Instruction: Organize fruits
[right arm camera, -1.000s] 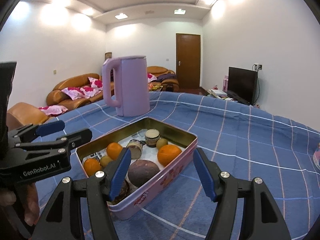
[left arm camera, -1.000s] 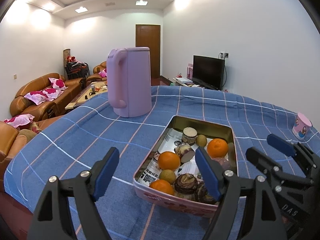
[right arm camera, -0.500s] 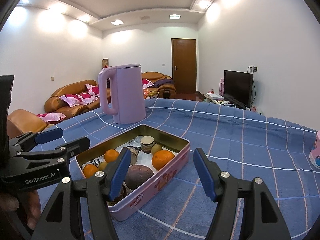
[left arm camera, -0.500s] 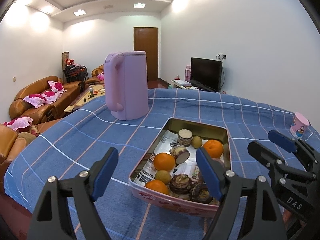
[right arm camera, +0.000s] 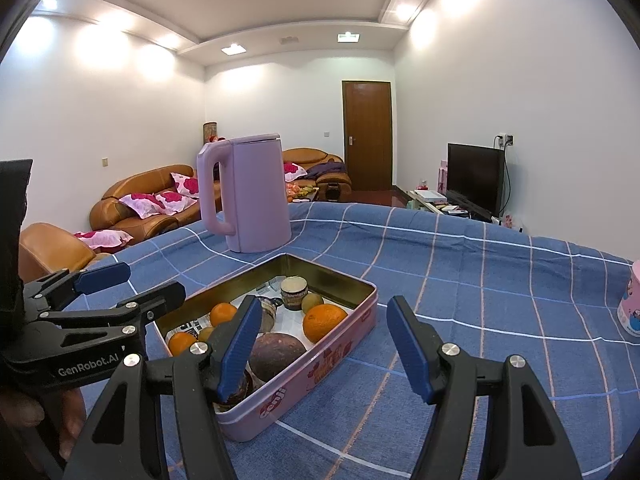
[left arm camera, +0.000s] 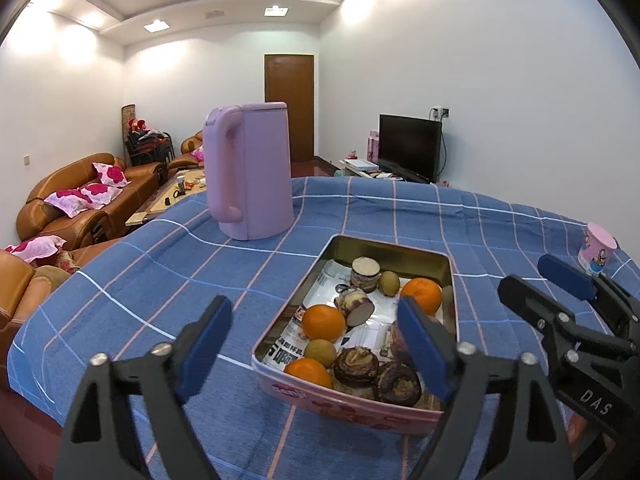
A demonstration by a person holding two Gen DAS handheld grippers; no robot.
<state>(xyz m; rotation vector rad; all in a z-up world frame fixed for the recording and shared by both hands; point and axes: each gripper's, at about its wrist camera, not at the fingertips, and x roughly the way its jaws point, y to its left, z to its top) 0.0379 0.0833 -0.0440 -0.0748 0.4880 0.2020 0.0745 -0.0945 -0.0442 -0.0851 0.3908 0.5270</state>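
Tin (left arm camera: 448, 276) at 12 o'clock w/ oranges (left arm camera: 323, 322); left gripper (left arm camera: 314, 346) just widened, empty; right gripper (right arm camera: 320, 344) half-open, empty. Descend straight, avoid rim.

A lilac kettle (left arm camera: 256, 176) stands on a blue cloth (left arm camera: 160, 264) checked with white and pink lines. The pink tin (left arm camera: 344, 402), gold inside, holds bright oranges (left arm camera: 323, 322). Both claws have blue pads (right arm camera: 240, 344).

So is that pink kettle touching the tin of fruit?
Apart. In the right wrist view, a strip of blue tablecloth shows between the kettle and the tin.
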